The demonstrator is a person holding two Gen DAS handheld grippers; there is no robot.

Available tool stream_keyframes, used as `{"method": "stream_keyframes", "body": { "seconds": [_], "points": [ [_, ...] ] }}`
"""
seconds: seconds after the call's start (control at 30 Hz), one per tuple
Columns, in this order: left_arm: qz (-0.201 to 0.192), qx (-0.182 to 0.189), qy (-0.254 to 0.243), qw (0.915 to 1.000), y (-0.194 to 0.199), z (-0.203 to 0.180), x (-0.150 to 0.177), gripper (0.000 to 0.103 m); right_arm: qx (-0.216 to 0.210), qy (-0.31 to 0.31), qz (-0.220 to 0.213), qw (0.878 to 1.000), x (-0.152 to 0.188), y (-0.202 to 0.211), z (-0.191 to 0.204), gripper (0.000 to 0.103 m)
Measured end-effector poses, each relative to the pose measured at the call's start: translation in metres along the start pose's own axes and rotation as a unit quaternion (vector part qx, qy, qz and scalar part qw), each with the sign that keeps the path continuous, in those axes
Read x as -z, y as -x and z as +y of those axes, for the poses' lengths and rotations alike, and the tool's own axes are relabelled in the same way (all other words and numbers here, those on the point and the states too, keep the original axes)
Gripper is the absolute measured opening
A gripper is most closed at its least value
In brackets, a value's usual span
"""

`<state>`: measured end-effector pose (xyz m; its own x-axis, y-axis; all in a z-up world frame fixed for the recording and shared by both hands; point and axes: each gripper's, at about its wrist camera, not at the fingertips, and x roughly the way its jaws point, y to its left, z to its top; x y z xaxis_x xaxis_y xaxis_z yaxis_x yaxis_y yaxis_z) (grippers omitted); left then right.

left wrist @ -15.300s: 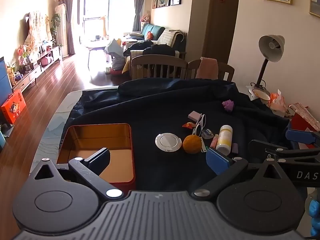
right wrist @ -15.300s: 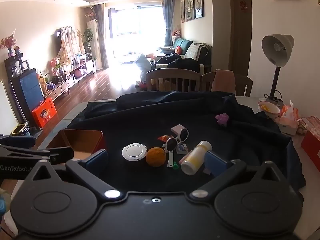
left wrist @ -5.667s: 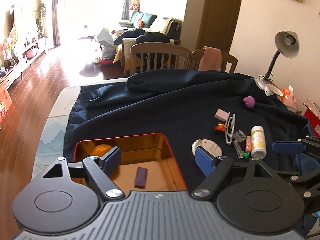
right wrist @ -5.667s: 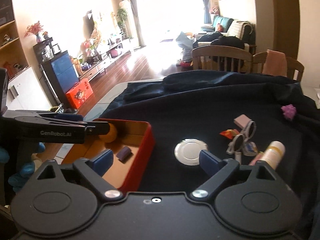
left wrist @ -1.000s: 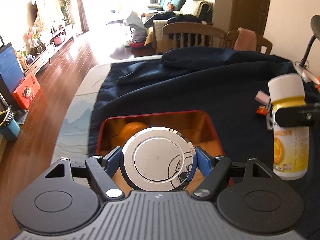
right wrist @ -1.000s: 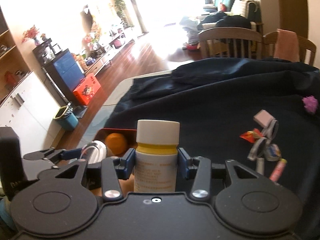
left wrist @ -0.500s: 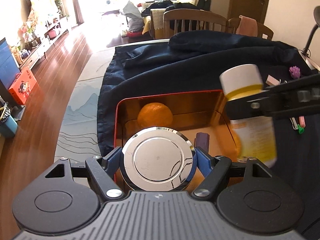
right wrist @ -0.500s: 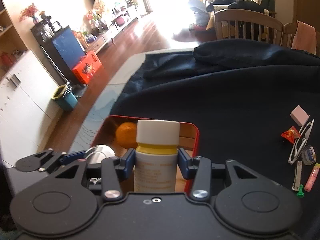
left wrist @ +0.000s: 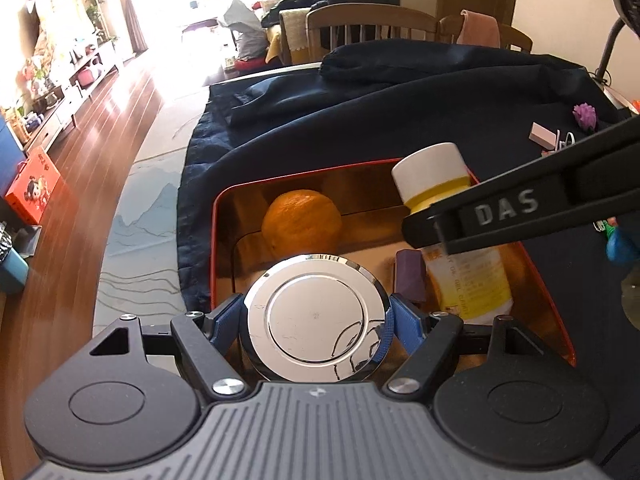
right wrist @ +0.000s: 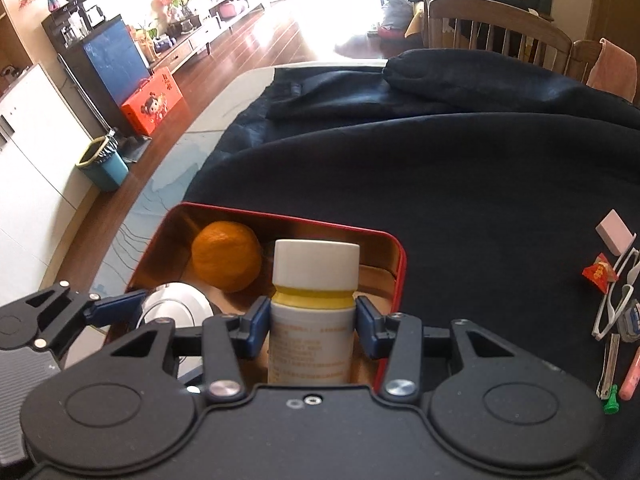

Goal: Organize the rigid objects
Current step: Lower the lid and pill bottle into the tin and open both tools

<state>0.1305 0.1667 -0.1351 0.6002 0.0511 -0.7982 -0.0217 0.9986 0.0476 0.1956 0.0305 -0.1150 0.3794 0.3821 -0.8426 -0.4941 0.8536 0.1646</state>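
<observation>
Over the red tin [left wrist: 214, 240], both grippers hang loaded: the left gripper [left wrist: 316, 320] clamps the round silver case [left wrist: 316, 318] at its rim, the right gripper [right wrist: 312, 328] pinches the white-capped bottle [right wrist: 314, 280]. Inside sit an orange [left wrist: 302, 220] and a purple block [left wrist: 410, 276] (half hidden by the bottle). Sunglasses [right wrist: 616, 300] lie apart on the dark cloth [right wrist: 460, 168].

Inside the red rectangular metal tin [left wrist: 214, 240], the round orange fruit [left wrist: 302, 222] blocks the far corner and a small purple block [left wrist: 410, 276] lies mid-floor; the near-left floor seems free.
</observation>
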Motion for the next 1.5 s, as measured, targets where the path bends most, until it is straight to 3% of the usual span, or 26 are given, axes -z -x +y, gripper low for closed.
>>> {"method": "stream_keyframes", "body": {
  "seconds": [0.7,0.9,1.5],
  "points": [
    [0.031,0.007,-0.027,0.9991,-0.019,-0.009,-0.006,0.077,0.014,0.023,0.014,1.000,0.000,-0.007,0.003,0.043],
    [0.035,0.001,-0.031,0.9989,-0.019,-0.011,-0.006,0.077,0.007,0.019,0.007,1.000,0.003,0.005,0.002,0.051],
    [-0.002,0.008,0.014,0.9999,0.015,0.000,-0.001,0.078,-0.028,-0.021,-0.034,0.999,0.017,0.054,-0.004,0.054]
  ]
}}
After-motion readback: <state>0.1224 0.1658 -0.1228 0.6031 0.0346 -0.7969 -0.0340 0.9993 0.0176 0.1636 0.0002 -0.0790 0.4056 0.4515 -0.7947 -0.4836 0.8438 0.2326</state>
